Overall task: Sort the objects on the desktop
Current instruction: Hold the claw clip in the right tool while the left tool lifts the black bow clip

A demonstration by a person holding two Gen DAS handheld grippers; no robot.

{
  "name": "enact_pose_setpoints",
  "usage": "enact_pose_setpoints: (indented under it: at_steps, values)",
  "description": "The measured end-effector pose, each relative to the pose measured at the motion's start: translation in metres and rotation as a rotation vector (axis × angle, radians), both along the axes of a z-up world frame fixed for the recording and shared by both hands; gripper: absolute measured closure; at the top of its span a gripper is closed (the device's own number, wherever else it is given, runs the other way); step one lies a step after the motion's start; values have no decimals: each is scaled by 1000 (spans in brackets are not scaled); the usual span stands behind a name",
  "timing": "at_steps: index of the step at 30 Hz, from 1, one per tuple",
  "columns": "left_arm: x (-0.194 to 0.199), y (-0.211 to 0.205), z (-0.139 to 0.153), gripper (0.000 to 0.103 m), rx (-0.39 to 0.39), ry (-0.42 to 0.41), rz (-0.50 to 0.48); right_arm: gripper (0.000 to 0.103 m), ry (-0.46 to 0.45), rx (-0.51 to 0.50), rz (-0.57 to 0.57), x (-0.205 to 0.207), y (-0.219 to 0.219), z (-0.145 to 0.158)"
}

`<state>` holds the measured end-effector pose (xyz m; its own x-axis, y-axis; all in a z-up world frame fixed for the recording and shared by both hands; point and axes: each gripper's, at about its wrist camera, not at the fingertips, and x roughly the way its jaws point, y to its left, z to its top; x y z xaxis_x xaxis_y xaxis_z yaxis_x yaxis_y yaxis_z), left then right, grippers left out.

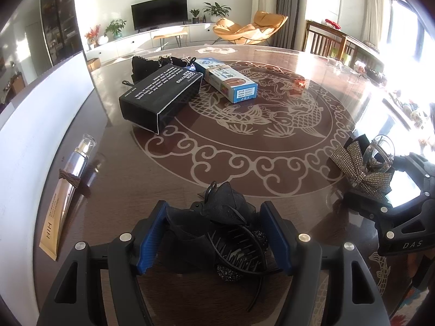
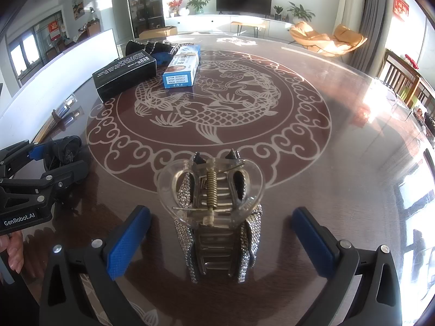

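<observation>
Worktop (image 1: 244,168): round, dark brown, glossy, with a pale carp-and-cloud pattern in a ring at its centre.

Left gripper (image 1: 214,236): black frame, blue ribbed pads. A black fabric-bow hair claw clip with dark beaded trim (image 1: 217,233) sits between the jaws. Both pads lie against the fabric, so the jaws appear closed on it, standing fairly wide around the bulky bow. In the right wrist view the same gripper (image 2: 58,160) shows at the left edge, with dark fabric between its pads and a hand (image 2: 12,247) below it.

Right gripper (image 2: 220,241): same make. Its jaws are spread, with a clear gap on each side of the clear plastic hair claw clip with a rhinestone bow (image 2: 214,212), which stands on the worktop between them, spring upward, touched by neither pad. In the left wrist view this clip (image 1: 364,163) shows at the right, just ahead of the black frame of the right gripper.

Far side of the worktop:
- Black rectangular carton with white print (image 1: 163,92), one end flap open, lying flat.
- Blue and white oblong carton (image 1: 228,80), lying just beside the black one, near its far end.
- Black fabric item (image 1: 152,63), behind both cartons; what it is cannot be told.

Left edge of the worktop:
- Gold and silver cosmetic tube with a clear cap (image 1: 70,187), lying flat, with a brown hair tie (image 1: 70,179) around its middle, close to a white panel (image 1: 40,114) that runs along that side.
</observation>
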<state>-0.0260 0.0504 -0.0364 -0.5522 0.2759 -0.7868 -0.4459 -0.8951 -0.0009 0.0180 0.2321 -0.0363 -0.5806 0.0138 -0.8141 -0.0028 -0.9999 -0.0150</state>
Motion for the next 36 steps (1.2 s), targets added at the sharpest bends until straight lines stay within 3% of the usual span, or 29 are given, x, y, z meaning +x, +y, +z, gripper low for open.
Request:
enact_pose_setpoints:
  at_steps: [19,28,34,35,36]
  values:
    - [0,0,0,35,0,0,-1,0,0,-4,1,0,1,0]
    - [0,0,0,35,1,-1,-1,0,-93,-14,105,7,2,2]
    - [0,0,0,35,1,-1,-1,0,-64,39,106,1,4,7]
    - [0,0,0,35,2,-1,-1,1,-54,29,102,-1,6,9]
    - [0,0,0,35,3,-2,-1,22,-53,8,97,-4,8,10]
